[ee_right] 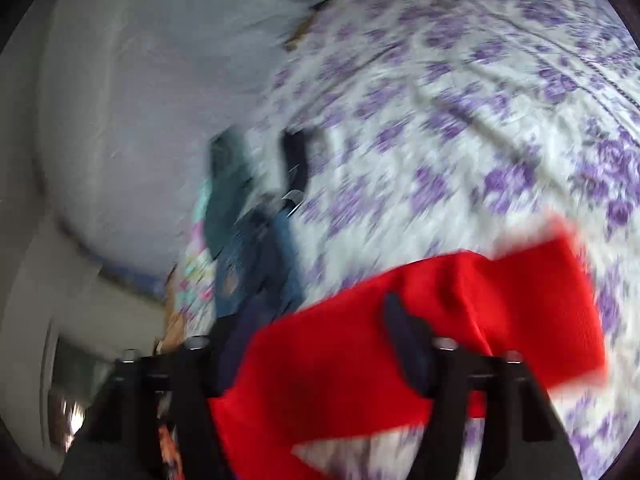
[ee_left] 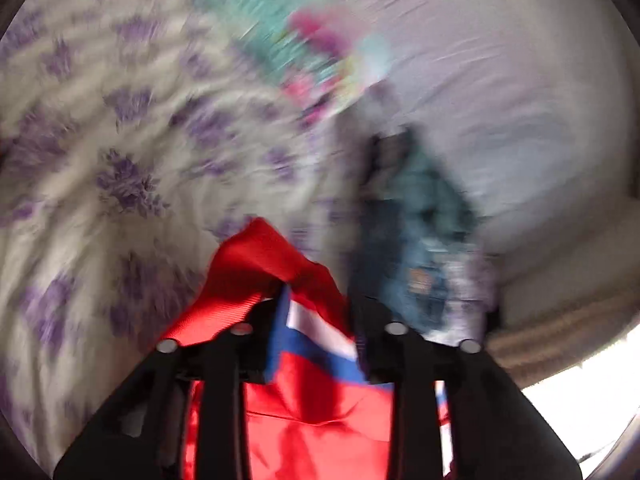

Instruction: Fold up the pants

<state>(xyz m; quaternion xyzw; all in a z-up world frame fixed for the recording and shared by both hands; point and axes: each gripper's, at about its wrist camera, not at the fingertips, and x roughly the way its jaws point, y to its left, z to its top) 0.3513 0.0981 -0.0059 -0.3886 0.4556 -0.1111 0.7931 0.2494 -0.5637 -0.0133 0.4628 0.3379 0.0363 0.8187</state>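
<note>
The bed [ee_right: 460, 92], spread with a purple-flowered sheet, takes up most of both views, and the red pants [ee_right: 360, 360] hang just above it, one end at each tool. Beyond them lies a heap of denim clothes [ee_right: 256, 256] beside a bright patterned cloth [ee_left: 296, 44].

In the left view the left hand-held gripper [ee_left: 316, 320] is narrowly parted with red cloth and a blue-and-white stripe bunched between its jaws; whether the pads are really pinching it I cannot tell through the blur. In the right view the right hand-held gripper [ee_right: 320, 354] stands wide, the cloth draped over and between its fingers [ee_right: 404, 344], apparently released rather than clamped.

The likely trouble: with so loose a hold on both ends, the pants may slide off and land crumpled, or skewed onto the denim heap, spoiling the fold line. The slippery cloth would help that along.

No brand, label or writing can be read; everything is smeared.
</note>
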